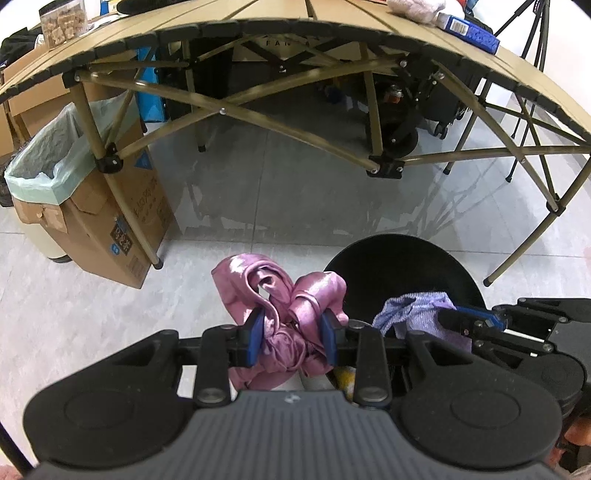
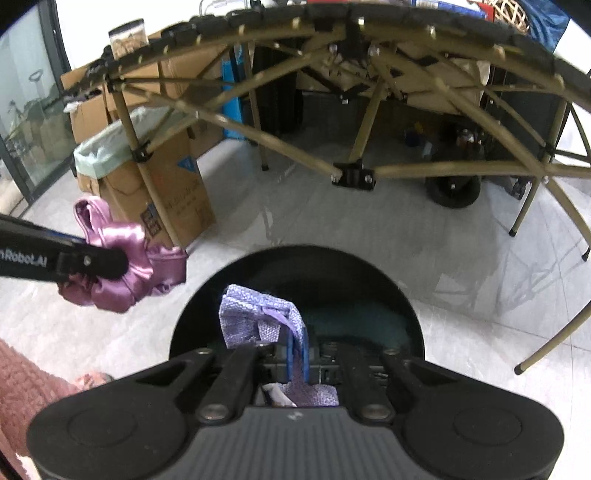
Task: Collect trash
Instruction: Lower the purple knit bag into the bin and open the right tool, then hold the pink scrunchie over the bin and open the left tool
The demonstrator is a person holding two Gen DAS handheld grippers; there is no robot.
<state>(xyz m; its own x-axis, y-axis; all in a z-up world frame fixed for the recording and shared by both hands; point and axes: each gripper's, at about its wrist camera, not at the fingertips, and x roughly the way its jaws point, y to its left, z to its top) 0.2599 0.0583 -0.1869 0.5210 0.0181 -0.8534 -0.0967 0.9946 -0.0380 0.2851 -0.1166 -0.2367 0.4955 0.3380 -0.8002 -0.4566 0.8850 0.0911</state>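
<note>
My left gripper (image 1: 291,330) is shut on a crumpled shiny pink cloth (image 1: 280,291) and holds it above the floor, just left of a round black bin (image 1: 402,266). The same pink cloth (image 2: 122,258) shows at the left of the right wrist view, clamped by the left gripper's fingers (image 2: 92,262). My right gripper (image 2: 297,350) is shut on a lavender woven cloth (image 2: 255,317) and holds it over the black bin's (image 2: 369,280) opening. That lavender cloth (image 1: 417,314) also shows in the left wrist view, beside the bin.
A folding table with a tan slatted top (image 1: 332,18) and crossed legs (image 1: 384,166) stands ahead. A cardboard box lined with a pale green bag (image 1: 66,162) stands at the left by a table leg. The floor is grey tile (image 1: 258,192).
</note>
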